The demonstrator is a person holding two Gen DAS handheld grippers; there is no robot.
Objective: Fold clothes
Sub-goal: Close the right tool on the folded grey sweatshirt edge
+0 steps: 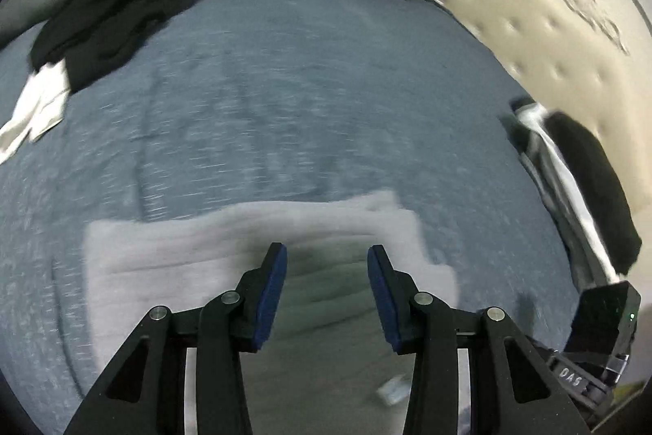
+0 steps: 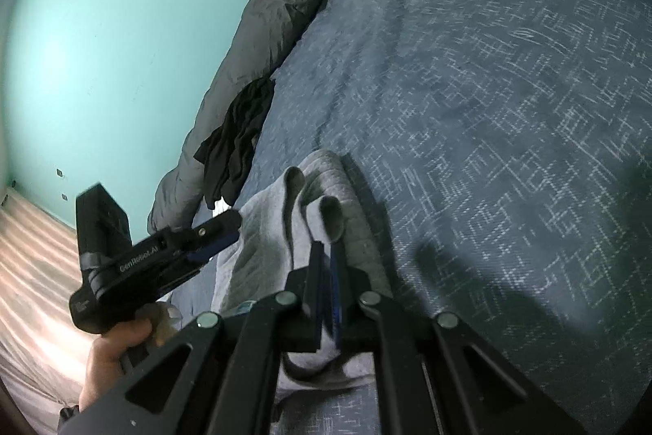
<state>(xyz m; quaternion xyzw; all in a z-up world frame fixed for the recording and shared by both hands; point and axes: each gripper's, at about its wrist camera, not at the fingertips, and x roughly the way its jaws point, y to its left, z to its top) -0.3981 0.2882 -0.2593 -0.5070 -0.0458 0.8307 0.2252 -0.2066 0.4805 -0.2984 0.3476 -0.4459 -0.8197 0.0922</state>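
Grey garment (image 2: 309, 215), lower centre, is pinched by the right gripper (image 2: 326, 263) for folding; the left gripper (image 1: 326, 263) hovers wide.

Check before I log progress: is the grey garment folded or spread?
Partly folded: the grey garment lies doubled in layers on the bed, one edge pinched in the right gripper.

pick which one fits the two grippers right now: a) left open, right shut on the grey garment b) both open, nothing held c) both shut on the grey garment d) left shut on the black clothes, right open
a: in the left wrist view the left gripper has its blue pads spread apart over the grey garment with nothing between them, while in the right wrist view the right gripper has its fingers closed together on a fold of that garment.
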